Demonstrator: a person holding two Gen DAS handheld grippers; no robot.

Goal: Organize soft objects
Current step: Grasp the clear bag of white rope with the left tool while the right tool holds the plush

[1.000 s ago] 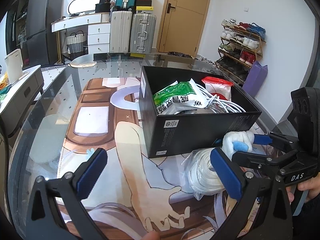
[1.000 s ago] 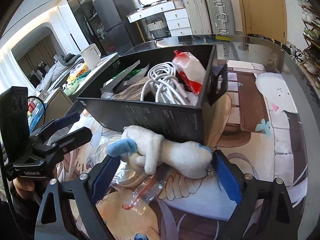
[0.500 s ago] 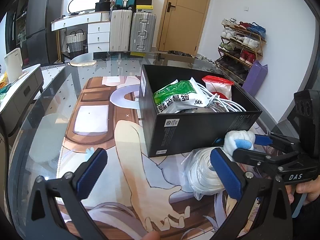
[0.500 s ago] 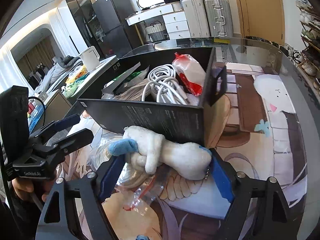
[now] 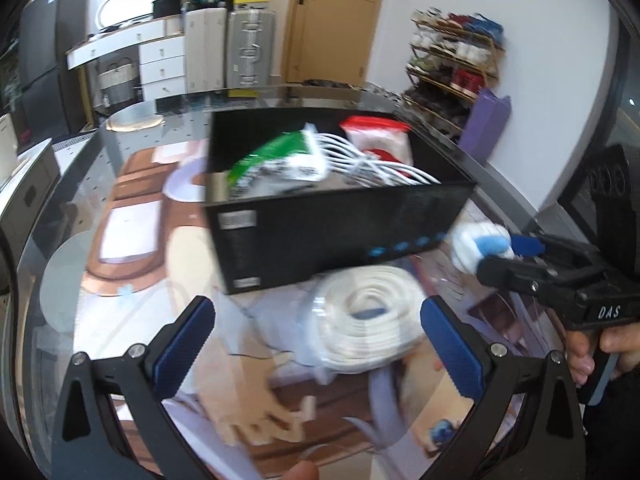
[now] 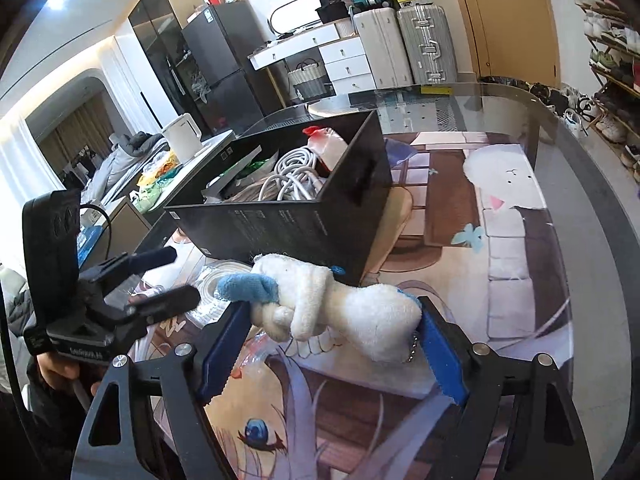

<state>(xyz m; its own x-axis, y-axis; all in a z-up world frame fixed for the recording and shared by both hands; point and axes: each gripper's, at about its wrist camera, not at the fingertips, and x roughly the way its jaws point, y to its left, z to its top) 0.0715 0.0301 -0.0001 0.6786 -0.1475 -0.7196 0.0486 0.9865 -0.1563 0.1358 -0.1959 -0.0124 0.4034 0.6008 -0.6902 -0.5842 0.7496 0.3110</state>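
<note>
**Plush toy clamped crosswise beside the storage box**

The fingers of the right gripper (image 6: 332, 344) were closed on a white plush toy (image 6: 340, 308), their blue pads (image 6: 222, 344) pressing its two ends, so that the toy lay crosswise between them. The toy carried a blue knitted tip (image 6: 248, 286) at its left end and a small ball chain (image 6: 412, 346) at its right. In the right wrist view it hung just in front of the near wall of a black box (image 6: 288, 228), above the printed mat (image 6: 516, 216) on the glass bench (image 6: 580, 160). The box held a coil of white cable (image 6: 288, 180), a red-and-white pouch (image 6: 326, 146) and a green-and-white packet (image 5: 280, 160).

The fingers of the left gripper (image 5: 316, 344) stood wide apart with nothing clamped. Between them, lower on the bench, lay a bagged coil of white cord (image 5: 368, 316), just beside the box; whether the pads touched it cannot be told, as this view was blurred. The left wrist view also showed the right gripper from the side, the plush toy (image 5: 476, 244) projecting from its fingers near the box's right corner, and a hand (image 5: 600, 348) on its handle. In the right wrist view a hand (image 6: 52, 368) held the left gripper at the left edge.
</note>
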